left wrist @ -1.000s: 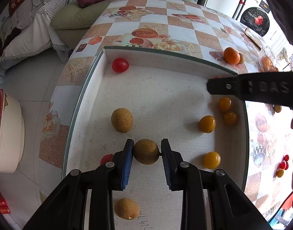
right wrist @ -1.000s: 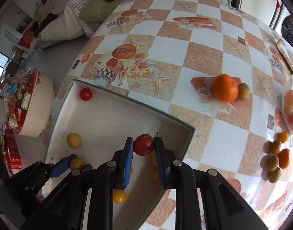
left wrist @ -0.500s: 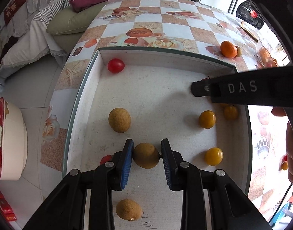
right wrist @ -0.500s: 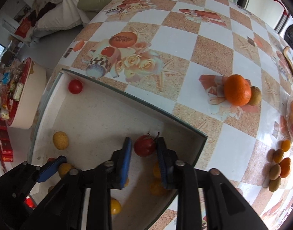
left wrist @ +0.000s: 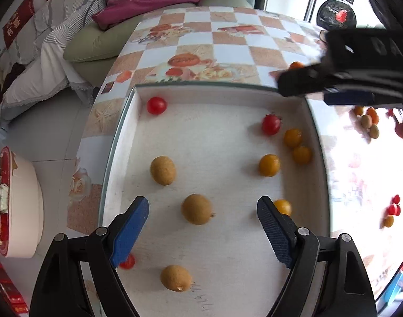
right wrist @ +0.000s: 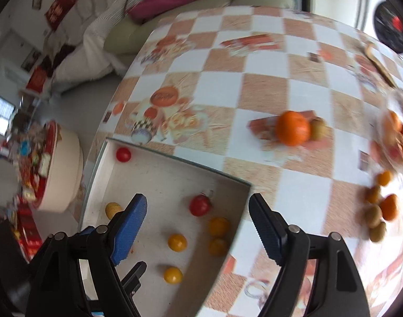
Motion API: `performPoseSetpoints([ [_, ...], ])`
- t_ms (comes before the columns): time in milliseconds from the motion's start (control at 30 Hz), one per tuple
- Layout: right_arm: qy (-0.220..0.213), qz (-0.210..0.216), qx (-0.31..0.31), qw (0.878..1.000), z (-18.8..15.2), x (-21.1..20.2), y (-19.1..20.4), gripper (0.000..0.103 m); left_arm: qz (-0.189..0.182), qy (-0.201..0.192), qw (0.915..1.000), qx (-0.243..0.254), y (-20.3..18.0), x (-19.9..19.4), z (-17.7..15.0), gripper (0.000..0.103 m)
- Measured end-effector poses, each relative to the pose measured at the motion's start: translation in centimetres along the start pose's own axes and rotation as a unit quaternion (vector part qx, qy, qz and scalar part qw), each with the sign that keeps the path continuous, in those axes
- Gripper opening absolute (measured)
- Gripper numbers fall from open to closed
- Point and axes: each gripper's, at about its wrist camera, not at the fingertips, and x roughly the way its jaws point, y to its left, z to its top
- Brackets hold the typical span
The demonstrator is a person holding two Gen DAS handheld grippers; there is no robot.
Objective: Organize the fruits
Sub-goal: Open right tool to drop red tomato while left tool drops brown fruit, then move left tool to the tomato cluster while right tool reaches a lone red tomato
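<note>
A white tray (left wrist: 132,121) holds sorted fruit. My left gripper (left wrist: 202,224) is open over it, and a brown longan (left wrist: 197,209) lies loose between its fingers. Two more longans (left wrist: 163,170) lie on the tray's left side. A red tomato (left wrist: 271,124) lies near the far right corner beside several yellow tomatoes (left wrist: 269,165). My right gripper (right wrist: 197,220) is open and empty above that tomato (right wrist: 200,205). Another red tomato (left wrist: 156,105) sits in the far left corner.
An orange (right wrist: 293,127) and a small brown fruit lie on the checked tablecloth (right wrist: 267,60) beyond the tray. Loose fruits (right wrist: 379,211) lie at the right. A sofa (left wrist: 101,39) and a round tub (left wrist: 19,200) stand to the left of the table.
Both grippers have opened. The left one let go of the longan, the right one let go of the red tomato, which now lies in the tray. The right gripper has drawn back.
</note>
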Motion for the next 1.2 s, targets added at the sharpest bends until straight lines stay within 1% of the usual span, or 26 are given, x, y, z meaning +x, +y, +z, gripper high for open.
performPoseSetpoints([
  [100,-0.014,-0.011,0.02,1.0,-1.3,-2.2,-1.8,0.082,-0.001,-0.013,0.9998,0.017,-1.6,-1.3,0.2,0.085],
  [200,-0.017,-0.032,0.04,0.999,-3.1,-4.2,-4.5,0.082,-0.009,-0.027,0.9988,0.041,-3.7,-2.6,0.3,0.085],
  [367,-0.014,-0.077,0.094,0.992,-8.0,-7.6,-10.5,0.082,-0.038,-0.043,0.9939,0.094,-8.5,-4.7,0.0,0.085],
  [433,-0.013,-0.099,0.119,0.988,-10.0,-9.0,-13.1,0.082,-0.056,-0.041,0.9908,0.116,-10.8,-5.1,-0.5,0.085],
  [533,-0.01,-0.128,0.16,0.979,-12.6,-10.6,-17.1,0.082,-0.086,-0.02,0.9851,0.147,-14.7,-4.7,-1.7,0.085],
  [667,-0.001,-0.146,0.188,0.971,-15.2,-11.5,-20.9,0.082,-0.111,-0.007,0.9767,0.184,-19.7,-4.2,-3.6,0.085],
  [767,0.007,-0.14,0.198,0.97,-16.8,-11.6,-22.4,0.082,-0.12,-0.007,0.97,0.212,-22.6,-3.8,-4.6,0.085],
  [900,0.012,-0.114,0.208,0.971,-17.8,-11.6,-23.7,0.082,-0.134,-0.017,0.9603,0.244,-25.4,-3.7,-5.1,0.085],
  [933,0.013,-0.104,0.209,0.972,-17.8,-11.6,-23.9,0.079,-0.138,-0.021,0.9572,0.254,-26.0,-3.7,-5.2,0.085],
  [967,0.015,-0.092,0.21,0.973,-17.9,-11.5,-24.1,0.071,-0.14,-0.023,0.9547,0.262,-26.6,-3.7,-5.4,0.085],
  [1000,0.018,-0.082,0.211,0.974,-17.9,-11.4,-24.2,0.066,-0.14,-0.026,0.9521,0.27,-27.0,-3.7,-5.5,0.085],
  [1033,0.022,-0.072,0.212,0.974,-17.9,-11.3,-24.5,0.059,-0.141,-0.027,0.9503,0.276,-27.3,-3.7,-5.6,0.085],
  [1133,0.031,-0.055,0.208,0.976,-17.8,-10.7,-24.7,0.051,-0.142,-0.023,0.9476,0.285,-27.7,-3.3,-5.7,0.085],
  [1200,0.031,-0.054,0.204,0.977,-17.8,-10.6,-24.8,0.051,-0.141,-0.02,0.9481,0.285,-27.9,-3.0,-5.6,0.085],
])
